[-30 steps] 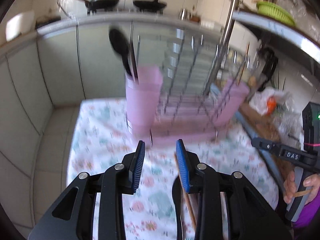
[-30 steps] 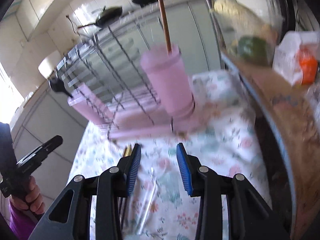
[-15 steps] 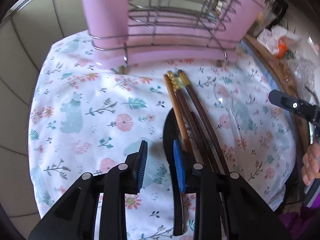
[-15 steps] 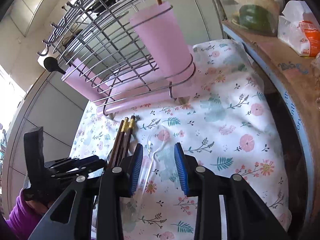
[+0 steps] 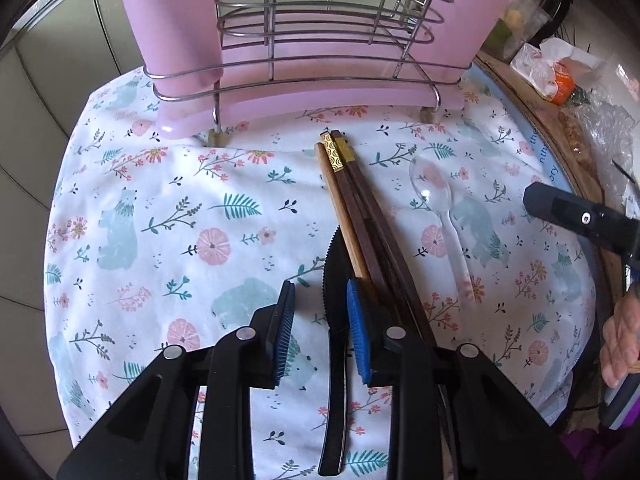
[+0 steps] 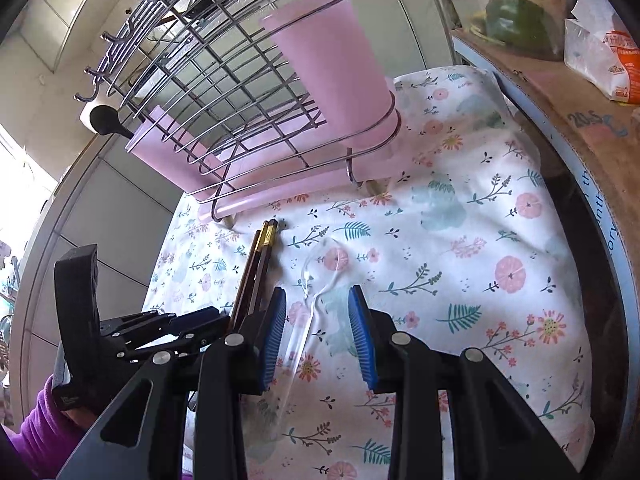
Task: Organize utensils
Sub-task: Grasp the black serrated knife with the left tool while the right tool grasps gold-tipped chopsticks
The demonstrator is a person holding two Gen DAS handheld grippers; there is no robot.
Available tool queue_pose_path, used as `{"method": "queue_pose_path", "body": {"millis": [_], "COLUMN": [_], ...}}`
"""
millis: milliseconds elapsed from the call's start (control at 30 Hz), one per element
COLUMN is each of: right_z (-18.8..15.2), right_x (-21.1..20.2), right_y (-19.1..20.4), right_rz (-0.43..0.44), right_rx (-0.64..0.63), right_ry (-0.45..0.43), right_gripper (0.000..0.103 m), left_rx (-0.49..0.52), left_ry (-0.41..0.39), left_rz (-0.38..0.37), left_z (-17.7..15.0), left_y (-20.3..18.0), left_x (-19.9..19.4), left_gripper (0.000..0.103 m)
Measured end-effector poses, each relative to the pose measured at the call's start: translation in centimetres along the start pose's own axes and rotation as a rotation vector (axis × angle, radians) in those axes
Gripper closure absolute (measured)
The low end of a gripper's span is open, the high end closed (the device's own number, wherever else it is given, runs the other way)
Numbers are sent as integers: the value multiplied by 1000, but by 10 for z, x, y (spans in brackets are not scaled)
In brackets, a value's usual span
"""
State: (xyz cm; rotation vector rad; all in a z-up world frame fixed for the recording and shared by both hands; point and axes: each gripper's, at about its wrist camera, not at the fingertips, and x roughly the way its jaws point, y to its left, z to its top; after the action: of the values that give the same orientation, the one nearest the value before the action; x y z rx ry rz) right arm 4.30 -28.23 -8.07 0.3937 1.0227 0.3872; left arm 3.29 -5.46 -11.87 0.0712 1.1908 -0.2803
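Several brown chopsticks [image 5: 360, 216] lie in a bundle on the floral cloth [image 5: 168, 216], with a black serrated utensil [image 5: 336, 320] beside them and a clear plastic spoon [image 5: 440, 208] to the right. My left gripper [image 5: 320, 316] is open, low over the black utensil, which lies between its fingers. My right gripper [image 6: 316, 320] is open over the clear spoon [image 6: 316, 296], whose handle runs between its fingers. The chopsticks [image 6: 260, 256] lie just left of it. The left gripper [image 6: 176, 332] also shows in the right wrist view.
A wire dish rack [image 5: 320, 32] with pink tray and pink utensil cups [image 6: 332, 64] stands at the back of the cloth. A wooden board [image 6: 560, 92] with tissue pack [image 6: 604, 48] and food bags borders the right side. Cabinets lie beyond the left edge.
Both grippers have dropped from facing the rack to low over the cloth. The left has closed in on the black utensil, the right on the clear spoon. Both stay open.
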Motion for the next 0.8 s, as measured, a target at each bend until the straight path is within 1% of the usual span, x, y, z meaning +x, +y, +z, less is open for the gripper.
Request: {"method": "queue_pose_path", "body": {"millis": [33, 67, 133, 200, 233, 267, 300, 367, 433, 533, 567, 633, 700, 800], "right_z": [0, -1, -2, -2, -2, -2, -2, -4, -5, -4, -4, -4, -3, -4], "right_x": [0, -1, -1, -1, 0, 1, 2, 4, 6, 7, 7, 10, 13, 17], "right_y": [1, 1, 2, 2, 2, 3, 3, 4, 6, 7, 7, 8, 8, 10], "right_rz": [1, 1, 1, 3, 5, 8, 9, 13, 13, 17, 19, 20, 22, 25], "right_rx": [-1, -2, -9, -11, -11, -12, -14, -19, -28, -32, -32, -34, -34, -40], "right_ry": [0, -1, -1, 0, 2, 5, 8, 17, 26, 28, 29, 35, 42, 57], "right_gripper": [71, 71, 71, 71, 71, 71, 71, 71, 71, 71, 71, 71, 71, 71], "left_rx": [-3, -8, 6, 49, 67, 68, 55, -6, -67, -165, -184, -203, -195, -175], "left_ry": [5, 18, 30, 34, 24, 20, 14, 14, 12, 19, 24, 40, 54, 69], "left_rz": [-14, -44, -51, -17, 2, 18, 39, 47, 85, 100, 104, 102, 85, 80], "left_z": [0, -1, -5, -13, -15, -15, -14, -13, -13, -18, -19, -24, -25, -18], "left_y": [1, 2, 5, 0, -3, -5, -6, -1, 6, 22, 25, 35, 38, 38], "left_x": [-1, -2, -4, -2, -2, -2, -1, -1, -3, -11, -12, -16, -16, -16], "left_gripper": [76, 76, 76, 76, 77, 84, 90, 91, 91, 91, 91, 91, 90, 88]}}
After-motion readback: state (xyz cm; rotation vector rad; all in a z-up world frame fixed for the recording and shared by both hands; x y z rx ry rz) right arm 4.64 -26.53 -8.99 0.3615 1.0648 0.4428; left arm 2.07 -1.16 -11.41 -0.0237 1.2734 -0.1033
